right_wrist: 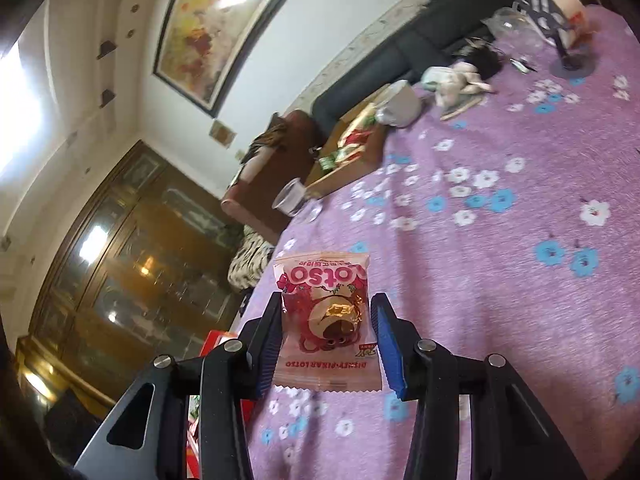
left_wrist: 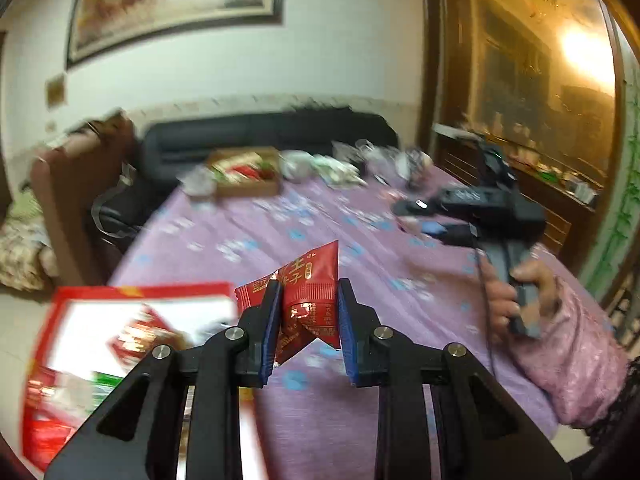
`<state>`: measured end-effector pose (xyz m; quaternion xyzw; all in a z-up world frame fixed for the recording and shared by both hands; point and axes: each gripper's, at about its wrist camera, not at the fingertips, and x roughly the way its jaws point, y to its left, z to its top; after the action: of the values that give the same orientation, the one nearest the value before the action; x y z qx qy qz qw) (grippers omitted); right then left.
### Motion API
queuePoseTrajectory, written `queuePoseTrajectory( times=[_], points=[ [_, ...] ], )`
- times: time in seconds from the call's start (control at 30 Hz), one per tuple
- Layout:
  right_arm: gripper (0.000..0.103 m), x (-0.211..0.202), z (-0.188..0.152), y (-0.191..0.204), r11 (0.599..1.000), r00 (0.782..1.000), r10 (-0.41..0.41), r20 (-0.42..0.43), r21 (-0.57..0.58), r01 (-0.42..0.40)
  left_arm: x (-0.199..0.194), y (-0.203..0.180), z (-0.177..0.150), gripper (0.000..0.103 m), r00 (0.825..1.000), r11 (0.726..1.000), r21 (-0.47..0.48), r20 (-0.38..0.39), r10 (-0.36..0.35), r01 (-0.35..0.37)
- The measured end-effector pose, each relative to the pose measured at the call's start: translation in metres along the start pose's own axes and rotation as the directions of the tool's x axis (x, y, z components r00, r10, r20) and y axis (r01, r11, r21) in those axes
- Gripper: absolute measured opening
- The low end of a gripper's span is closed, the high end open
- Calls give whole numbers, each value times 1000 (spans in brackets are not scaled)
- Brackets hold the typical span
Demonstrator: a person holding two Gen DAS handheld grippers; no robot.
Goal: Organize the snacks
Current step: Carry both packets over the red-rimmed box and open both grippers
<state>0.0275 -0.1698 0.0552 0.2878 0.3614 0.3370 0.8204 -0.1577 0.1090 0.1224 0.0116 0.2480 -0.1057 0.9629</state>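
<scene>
My left gripper [left_wrist: 307,288] is shut on a dark red snack packet [left_wrist: 310,300] with gold lettering, held above the near left edge of the purple flowered tablecloth [left_wrist: 360,248]. A red and white box [left_wrist: 120,340] holding several snacks lies just left of it, blurred. My right gripper [right_wrist: 326,304] is shut on a pink Lotso snack packet [right_wrist: 326,320], held above the cloth [right_wrist: 500,280]. The right gripper also shows in the left wrist view [left_wrist: 416,216], at the right, held by a hand in a pink sleeve.
A brown cardboard tray [left_wrist: 246,176] with snacks sits at the table's far side, also in the right wrist view [right_wrist: 348,152]. Near it are a clear plastic cup [right_wrist: 292,200], a grey bowl [right_wrist: 400,104], bags and clutter [left_wrist: 360,160]. A dark sofa [left_wrist: 260,136] lies behind.
</scene>
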Motion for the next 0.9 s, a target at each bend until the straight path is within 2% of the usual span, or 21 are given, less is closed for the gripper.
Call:
queuePoseTrajectory(
  times=[0.13, 0.23, 0.37, 0.6, 0.9],
  points=[
    [45, 3, -12, 22, 997, 998, 63, -7, -45, -63, -21, 26, -6, 24, 996, 997, -1, 41, 74, -74],
    [45, 10, -25, 47, 994, 997, 71, -22, -84, -73, -28, 43, -11, 24, 992, 993, -11, 50, 120, -119],
    [45, 34, -45, 85, 985, 988, 130, -81, -100, -138, -32, 69, -20, 24, 985, 985, -52, 49, 168, -166],
    [45, 102, -91, 149, 970, 955, 168, -243, -133, -204, -31, 102, -39, 24, 971, 966, -108, 16, 237, -234],
    [45, 151, -122, 178, 961, 919, 201, -340, -115, -253, -17, 131, -48, 24, 957, 942, -168, -36, 288, -290]
  ],
)
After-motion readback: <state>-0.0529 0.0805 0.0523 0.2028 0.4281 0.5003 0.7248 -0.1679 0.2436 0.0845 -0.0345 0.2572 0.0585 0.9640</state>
